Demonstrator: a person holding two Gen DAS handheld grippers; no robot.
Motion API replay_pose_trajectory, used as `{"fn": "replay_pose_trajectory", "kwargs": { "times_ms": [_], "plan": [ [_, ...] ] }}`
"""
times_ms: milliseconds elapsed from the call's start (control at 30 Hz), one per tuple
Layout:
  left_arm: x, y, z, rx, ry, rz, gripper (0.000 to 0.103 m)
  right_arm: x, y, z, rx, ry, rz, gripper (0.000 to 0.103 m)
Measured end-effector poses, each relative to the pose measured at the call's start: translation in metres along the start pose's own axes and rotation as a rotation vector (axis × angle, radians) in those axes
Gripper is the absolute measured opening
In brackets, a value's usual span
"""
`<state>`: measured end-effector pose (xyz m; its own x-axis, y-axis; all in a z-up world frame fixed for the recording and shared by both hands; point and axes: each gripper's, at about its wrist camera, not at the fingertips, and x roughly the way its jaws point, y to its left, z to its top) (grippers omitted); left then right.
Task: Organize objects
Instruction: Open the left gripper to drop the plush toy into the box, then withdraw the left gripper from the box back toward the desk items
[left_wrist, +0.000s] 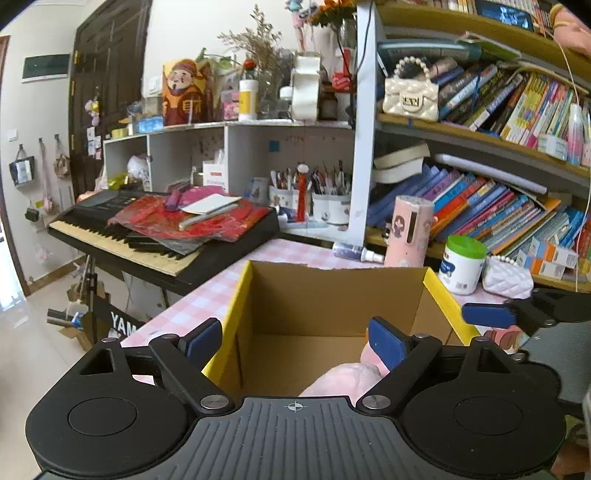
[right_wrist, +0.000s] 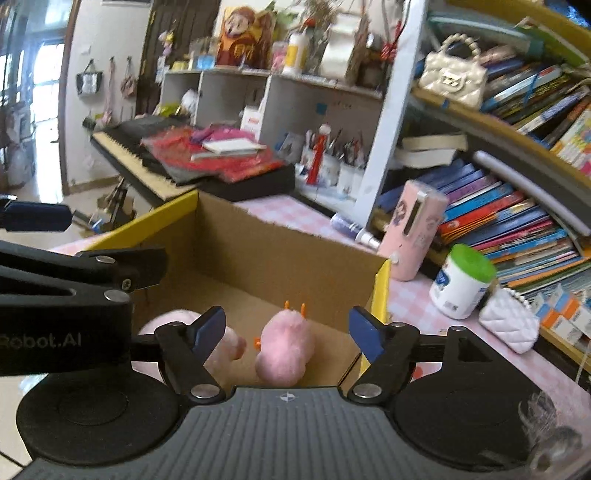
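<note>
Pink plush toy (left_wrist: 343, 380) half hidden behind left hand-held gripper (left_wrist: 295, 343); right view motion-blurred.
</note>
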<state>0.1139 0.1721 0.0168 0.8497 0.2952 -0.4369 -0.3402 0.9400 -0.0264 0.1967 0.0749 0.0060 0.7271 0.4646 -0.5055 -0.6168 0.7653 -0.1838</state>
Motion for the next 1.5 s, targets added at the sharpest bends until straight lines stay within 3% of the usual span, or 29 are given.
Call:
{"fn": "replay_pose_trajectory", "kwargs": {
  "times_ms": [367, 767, 1200, 1500],
  "plan": [
    [-0.036, 0.025, -0.017, -0.041, -0.005, 0.0, 0.091, -0.05, 0.017, -0.011, 0.081, -0.038, -0.105, 0.081],
    [-0.068, 0.055, -0.061, -0.076, 0.115, 0.024, 0.094, -0.074, 0.047, -0.052, 0.205, 0.122, -0.191, 0.086],
    [-0.112, 0.064, -0.095, -0.046, 0.2, 0.009, 0.094, -0.122, 0.083, -0.086, 0.214, 0.16, -0.211, 0.09],
    [-0.131, 0.053, -0.111, 0.019, 0.231, -0.055, 0.094, -0.153, 0.084, -0.114, 0.285, 0.183, -0.259, 0.09]
  ]
}}
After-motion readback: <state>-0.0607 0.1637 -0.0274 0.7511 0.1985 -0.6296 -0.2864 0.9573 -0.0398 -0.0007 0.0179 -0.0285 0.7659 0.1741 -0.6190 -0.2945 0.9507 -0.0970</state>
